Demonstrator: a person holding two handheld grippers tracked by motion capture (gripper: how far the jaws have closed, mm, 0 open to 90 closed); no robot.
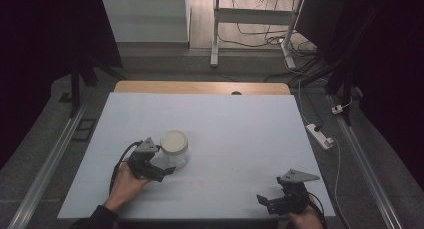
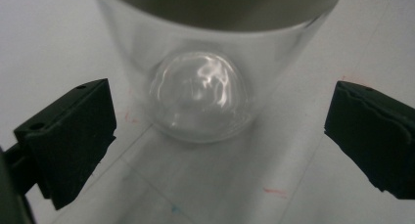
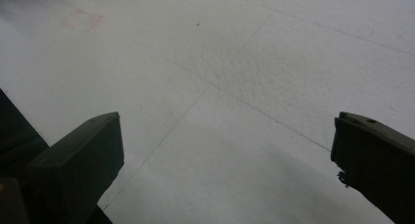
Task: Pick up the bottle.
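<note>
A clear glass jar [image 1: 175, 150] with a pale cream lid stands upright on the white table [image 1: 240, 129], left of centre. My left gripper [image 1: 162, 171] sits just in front of it, held by a hand, and is open. In the left gripper view the jar [image 2: 203, 94] rises between and beyond the two black jaws, which stand wide apart and touch nothing. Near the table's front right corner my right gripper [image 1: 266, 201] is open too. Its view looks down on bare white table [image 3: 235, 87] between the spread jaws.
A wooden strip [image 1: 200, 87] edges the table's far side. On the floor to the right lie a white power strip [image 1: 320, 135] and cables. A white desk frame [image 1: 250, 19] stands beyond the table. Faint red marks [image 2: 274, 191] dot the table surface.
</note>
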